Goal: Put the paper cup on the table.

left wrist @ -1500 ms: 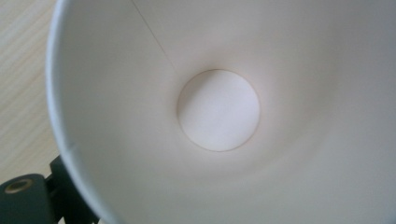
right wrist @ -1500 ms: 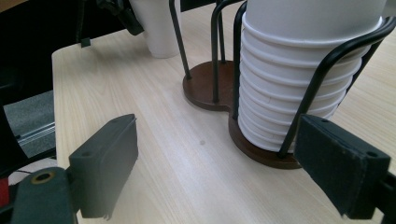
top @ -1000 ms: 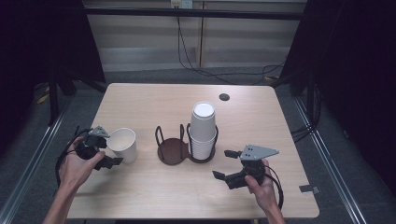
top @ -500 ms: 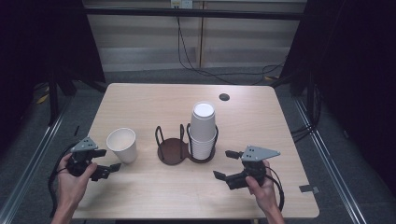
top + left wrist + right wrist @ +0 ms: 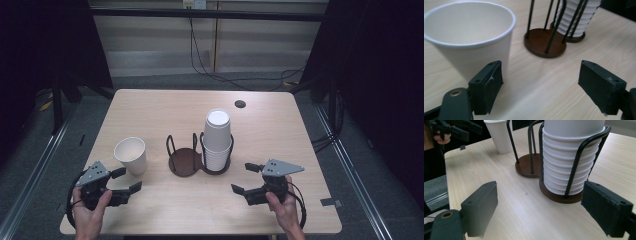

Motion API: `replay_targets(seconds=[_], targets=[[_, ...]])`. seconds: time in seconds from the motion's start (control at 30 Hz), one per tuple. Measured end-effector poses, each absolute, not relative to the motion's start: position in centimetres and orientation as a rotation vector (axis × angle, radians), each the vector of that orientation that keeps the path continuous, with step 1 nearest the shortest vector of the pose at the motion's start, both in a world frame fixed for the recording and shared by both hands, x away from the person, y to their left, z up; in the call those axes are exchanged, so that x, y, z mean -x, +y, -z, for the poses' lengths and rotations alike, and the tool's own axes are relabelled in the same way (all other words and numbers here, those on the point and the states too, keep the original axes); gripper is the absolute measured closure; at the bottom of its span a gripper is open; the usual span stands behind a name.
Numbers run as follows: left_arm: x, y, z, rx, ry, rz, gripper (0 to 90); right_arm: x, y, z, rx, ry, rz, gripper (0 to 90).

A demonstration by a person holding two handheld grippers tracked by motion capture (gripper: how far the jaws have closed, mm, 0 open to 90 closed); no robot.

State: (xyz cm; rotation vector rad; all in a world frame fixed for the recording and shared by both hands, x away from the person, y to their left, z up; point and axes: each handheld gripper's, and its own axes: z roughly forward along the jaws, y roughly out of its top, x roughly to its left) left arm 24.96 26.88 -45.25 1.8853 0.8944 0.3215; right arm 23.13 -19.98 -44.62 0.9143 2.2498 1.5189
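1. A pale wooden table [image 5: 150, 107] is seen from above. A person's two hands come in from the near edge, each holding a black two-jaw claw.
2. The left claw [image 5: 125, 181] sits low at the near left corner of the table. Its jaws have just been closing, yet they stand apart with nothing between them.
3. A single white paper cup [image 5: 131, 155] stands upright, mouth up, just beyond the left claw and a little to its right in the high view. Claw and cup do not touch.
4. In the left gripper view the cup [image 5: 471, 37] rises close behind the jaw on the left of that picture, and the gap between the jaws shows bare table.
5. A dark wire rack [image 5: 185, 161] with two round bases stands at the table's middle, to the right of the cup. Its left base is unfilled.
6. The rack's right base holds a tall stack [image 5: 217, 137] of white cups, stacked mouth down.
7. The right claw [image 5: 246, 178] rests near the front right, just beside the stack, jaws spread wide and gripping nothing.
8. In the right gripper view the stack [image 5: 570, 157] stands just past the open jaws.
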Motion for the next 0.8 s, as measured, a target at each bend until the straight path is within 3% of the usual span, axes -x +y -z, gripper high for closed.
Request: replay_targets(seconds=[0.53,0.8], targets=[[-24.8,20.6,46.4,-1.838,0.751,-0.348,16.8,-22.1,-18.6,46.0,-0.934,2.227,-1.505,13.7],[-24.1,19.8,47.8,-1.8,0.739,-0.309,16.6,-22.0,-18.4,46.6,-0.954,2.208,-1.492,13.7]])
